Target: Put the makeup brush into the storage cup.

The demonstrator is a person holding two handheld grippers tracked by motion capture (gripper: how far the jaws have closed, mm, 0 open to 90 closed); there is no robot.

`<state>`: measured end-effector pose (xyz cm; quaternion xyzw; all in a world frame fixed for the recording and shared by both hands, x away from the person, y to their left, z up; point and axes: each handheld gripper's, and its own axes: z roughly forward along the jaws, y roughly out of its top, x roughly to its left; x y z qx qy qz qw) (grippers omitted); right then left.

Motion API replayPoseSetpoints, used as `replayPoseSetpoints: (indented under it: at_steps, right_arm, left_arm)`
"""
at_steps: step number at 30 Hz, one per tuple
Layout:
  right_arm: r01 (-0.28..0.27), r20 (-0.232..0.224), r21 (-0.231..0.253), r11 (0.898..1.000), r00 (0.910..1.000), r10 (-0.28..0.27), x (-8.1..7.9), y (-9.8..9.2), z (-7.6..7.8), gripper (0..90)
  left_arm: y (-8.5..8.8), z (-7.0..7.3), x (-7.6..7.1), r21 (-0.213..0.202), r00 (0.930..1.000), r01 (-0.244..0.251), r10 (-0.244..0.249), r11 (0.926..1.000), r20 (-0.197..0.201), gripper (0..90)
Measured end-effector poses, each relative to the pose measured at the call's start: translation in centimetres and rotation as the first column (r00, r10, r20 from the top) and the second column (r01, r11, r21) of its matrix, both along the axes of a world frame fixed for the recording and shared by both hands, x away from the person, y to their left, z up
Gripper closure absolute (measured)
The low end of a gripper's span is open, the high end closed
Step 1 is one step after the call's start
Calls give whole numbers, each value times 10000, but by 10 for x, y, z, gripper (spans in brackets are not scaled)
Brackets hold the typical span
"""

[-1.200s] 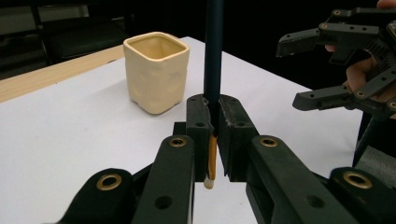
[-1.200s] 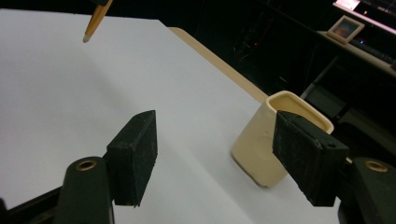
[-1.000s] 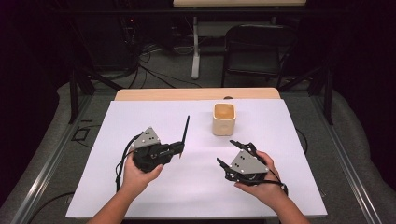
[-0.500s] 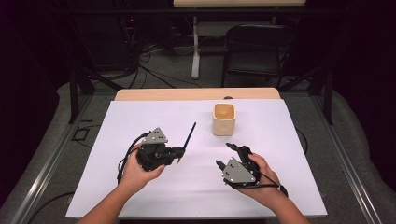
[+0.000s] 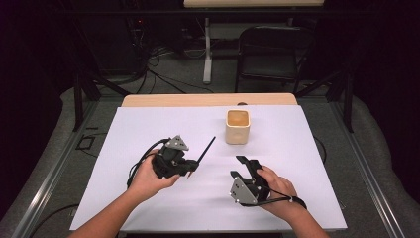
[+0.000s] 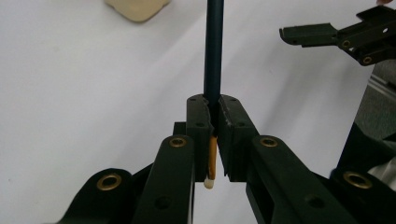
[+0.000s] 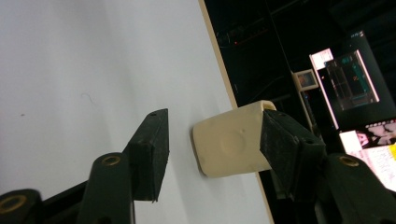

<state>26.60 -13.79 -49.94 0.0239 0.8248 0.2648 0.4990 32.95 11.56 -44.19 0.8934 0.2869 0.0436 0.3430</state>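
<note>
My left gripper [image 5: 194,166] [image 6: 212,100] is shut on a dark blue pencil [image 5: 207,149] [image 6: 214,51], which points away to the upper right, toward the cup. The pencil's pale wooden end [image 6: 211,163] sticks back between the jaws. A cream square cup [image 5: 237,127] [image 7: 231,144] stands upright at the table's middle back. My right gripper [image 5: 238,166] [image 7: 215,116] lies low on the white table [image 5: 297,148], right of the left one. Its jaws have just been closing but stand open with nothing between them. The cup lies farther off, in line with the gap.
The table's wooden far edge [image 5: 208,100] runs behind the cup. A black folding chair [image 5: 275,54] and cables sit on the floor beyond. A cable [image 5: 138,166] trails from the left gripper. The right gripper's jaws [image 6: 327,35] appear at the upper right of the left gripper view.
The pencil in the left gripper has tipped from nearly straight away to leaning right. The right gripper has sunk toward the table, shifted slightly left, and its jaws have narrowed.
</note>
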Motion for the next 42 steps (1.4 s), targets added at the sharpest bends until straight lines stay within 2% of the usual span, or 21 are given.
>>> replayPoseSetpoints:
  at_steps: [6, 10, 11, 14, 18, 21, 22, 27, 32, 35, 36, 37, 42]
  right_arm:
    - [-223, 657, -943, 9953, 9974, 286, -2, 4, -7, 460]
    - [-213, 1275, -1838, 9827, 9908, 454, -3, 5, -7, 472]
    - [-233, 1352, -1857, 9823, 9896, 491, -3, 5, -7, 474]
    - [-435, 1649, -2583, 9651, 9823, 884, -1, 5, -6, 510]
    - [-580, 1842, -3215, 9451, 9752, 1225, 0, 7, -2, 536]
    - [-729, 1813, -3353, 9393, 9734, 1403, 1, 8, 1, 548]
    - [-607, 1808, -3433, 9373, 9750, 1293, 1, 8, 2, 548]
    - [-657, 1946, -3462, 9359, 9708, 1401, 3, 10, 10, 555]
    - [-977, 1664, -3654, 9257, 9716, 1682, 5, 10, 16, 567]
    - [-1159, 1662, -3782, 9184, 9675, 1906, 5, 10, 18, 569]
    - [-1152, 1653, -3772, 9189, 9679, 1892, 4, 10, 18, 568]
    - [-1204, 1731, -3844, 9153, 9645, 1996, 4, 10, 19, 568]
    - [-1265, 1886, -3741, 9187, 9596, 2089, 4, 10, 24, 567]
  left_arm:
    - [-9, 2, 2, 605, 9996, 149, -134, 9981, -244, 835]
    - [-15, 3, 2, 970, 9990, 365, -338, 9946, -294, 835]
    - [-17, 3, 2, 1032, 9988, 433, -405, 9937, -291, 834]
    - [-20, 4, 2, 1080, 9983, 521, -488, 9928, -328, 834]
    - [-21, 4, 2, 1104, 9979, 587, -552, 9922, -340, 834]
    - [-21, 4, 3, 1086, 9978, 595, -561, 9923, -340, 835]
    - [-21, 4, 3, 1084, 9978, 611, -578, 9922, -337, 835]
    - [-20, 4, 4, 1125, 9975, 618, -574, 9917, -420, 835]
    - [-22, 2, 6, 1382, 9960, 776, -707, 9874, -543, 834]
    - [-24, 3, 6, 1441, 9956, 832, -758, 9861, -557, 834]
    - [-25, 4, 6, 1463, 9952, 871, -796, 9854, -561, 835]
    - [-26, 4, 5, 1508, 9951, 891, -814, 9845, -568, 835]
    - [-30, 8, 5, 1791, 9933, 1089, -1002, 9778, -567, 835]
